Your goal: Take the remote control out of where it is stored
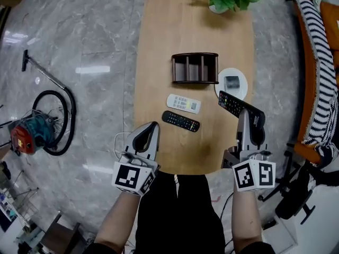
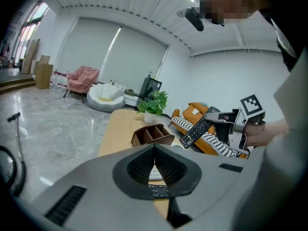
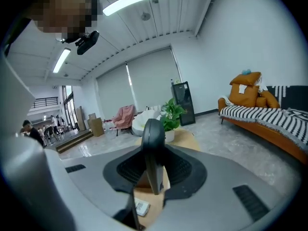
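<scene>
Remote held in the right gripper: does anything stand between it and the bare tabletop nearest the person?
Nothing visible does. The held remote is clamped in the right gripper, clear of the wooden holder. The table below it is bare; the white remote and second black remote lie to its left.
</scene>
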{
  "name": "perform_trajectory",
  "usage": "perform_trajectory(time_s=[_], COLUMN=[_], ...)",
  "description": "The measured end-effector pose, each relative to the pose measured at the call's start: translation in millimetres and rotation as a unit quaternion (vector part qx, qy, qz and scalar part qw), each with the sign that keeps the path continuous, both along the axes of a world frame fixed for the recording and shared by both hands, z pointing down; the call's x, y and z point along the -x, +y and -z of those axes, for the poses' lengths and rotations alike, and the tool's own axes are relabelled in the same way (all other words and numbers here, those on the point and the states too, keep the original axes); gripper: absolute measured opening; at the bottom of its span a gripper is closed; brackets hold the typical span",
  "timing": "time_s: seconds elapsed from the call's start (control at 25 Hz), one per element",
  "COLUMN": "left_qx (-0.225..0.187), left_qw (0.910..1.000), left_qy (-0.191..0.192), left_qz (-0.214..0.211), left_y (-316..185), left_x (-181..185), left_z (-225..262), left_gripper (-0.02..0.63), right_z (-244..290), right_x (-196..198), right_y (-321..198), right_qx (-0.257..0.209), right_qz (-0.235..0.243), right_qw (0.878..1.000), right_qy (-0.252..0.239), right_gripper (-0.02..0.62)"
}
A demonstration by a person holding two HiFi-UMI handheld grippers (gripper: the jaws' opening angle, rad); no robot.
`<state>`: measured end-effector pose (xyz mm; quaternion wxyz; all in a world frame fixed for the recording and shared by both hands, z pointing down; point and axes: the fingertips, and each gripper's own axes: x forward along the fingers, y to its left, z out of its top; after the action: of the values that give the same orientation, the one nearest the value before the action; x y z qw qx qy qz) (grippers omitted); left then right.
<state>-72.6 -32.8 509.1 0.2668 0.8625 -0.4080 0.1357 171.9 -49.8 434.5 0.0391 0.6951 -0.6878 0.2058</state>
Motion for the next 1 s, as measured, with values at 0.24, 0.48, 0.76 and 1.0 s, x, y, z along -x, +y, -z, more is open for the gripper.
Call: perform_trajectory(time_s=[0.24,0.48,0.76,1.0], left_qx=[0.012,0.025,0.036,0.04], left_qw=[0.9995,0.9982,0.9962,0.9939], left_qy=[-0.001,-0.011,-0.021,-0.023], left_qz=[-0.031,-0.054,-0.077,-0.1], left_y=[12,20,24,22], left_x=[-12,-18,-31,-52], left_z=[-6,-18,-29,-34], left_gripper=[0.008,0.006,0.007,0.007], right_z=[-45,-107,-163,-187], right_x=[-7,-38,-63,-74], right_y=[55,108,137,144], right_qx=[0.061,0.099,0.087,0.064], right_qz=[-0.033,-0.188,-0.327,-0.388], right_qw=[0.996,0.945,0.848,0.788], right_qy=[-0.057,-0.248,-0.407,-0.474], right_gripper=[0.114,0.114,0.114,0.114])
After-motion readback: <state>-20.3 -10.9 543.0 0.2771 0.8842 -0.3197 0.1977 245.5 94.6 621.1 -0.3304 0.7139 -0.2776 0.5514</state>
